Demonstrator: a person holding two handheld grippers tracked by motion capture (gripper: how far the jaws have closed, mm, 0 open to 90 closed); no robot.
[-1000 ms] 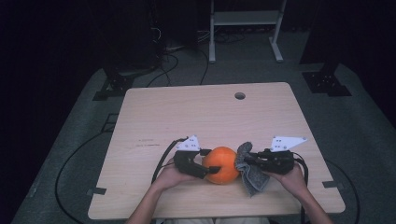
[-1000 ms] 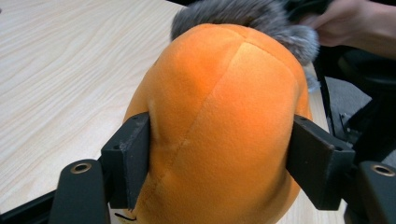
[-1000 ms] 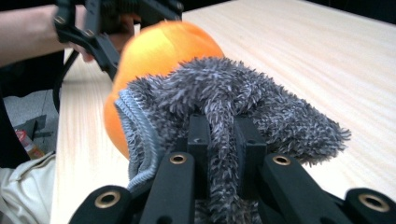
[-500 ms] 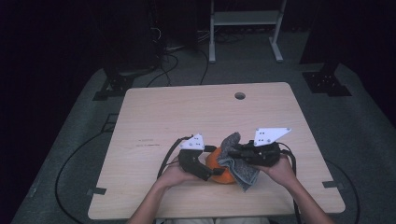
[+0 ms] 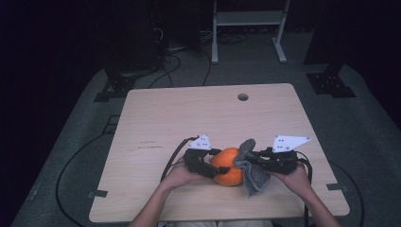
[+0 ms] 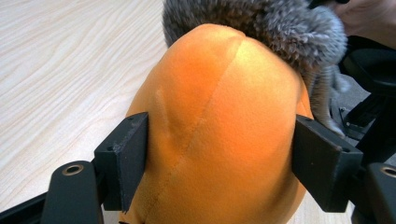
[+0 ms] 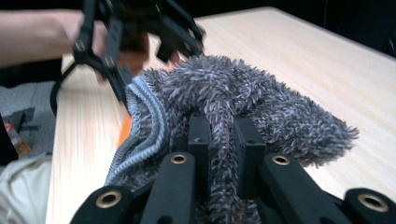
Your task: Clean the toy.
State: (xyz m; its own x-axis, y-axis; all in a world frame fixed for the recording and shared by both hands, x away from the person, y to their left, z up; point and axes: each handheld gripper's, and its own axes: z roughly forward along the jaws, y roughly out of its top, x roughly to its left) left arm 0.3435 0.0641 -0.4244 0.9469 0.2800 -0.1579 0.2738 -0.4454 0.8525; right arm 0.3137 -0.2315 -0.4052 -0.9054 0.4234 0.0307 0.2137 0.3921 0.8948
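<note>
Right now your left gripper [image 5: 218, 166] has the round orange plush ball [image 5: 229, 165] between its jaws, low and just right of centre in the high view, near the front edge of the pale wooden tabletop [image 5: 198, 118]. In the left gripper view the two black jaws flank the ball [image 6: 219, 135] at mid-height, the left pad [image 6: 128, 158] against the fabric and the right pad at the ball's edge; those jaws have just been closing around it after opening wider. The ball rests on the tabletop [image 6: 65, 60], its seam running up the middle of the frame.

Your right gripper [image 5: 250, 158] comes in from the right side of the high view, its jaws clamped narrow on a grey shaggy microfibre cloth [image 5: 250, 172]. In the right gripper view the jaws pinch a fold of the cloth [image 7: 261, 102] at the lower centre, and its ribbed blue-grey hem [image 7: 144, 126] curls down to the lower left. The cloth lies against the upper right of the ball, seen at the top of the left gripper view [image 6: 280, 32], with the rest hanging down beside the ball toward the tabletop.
</note>
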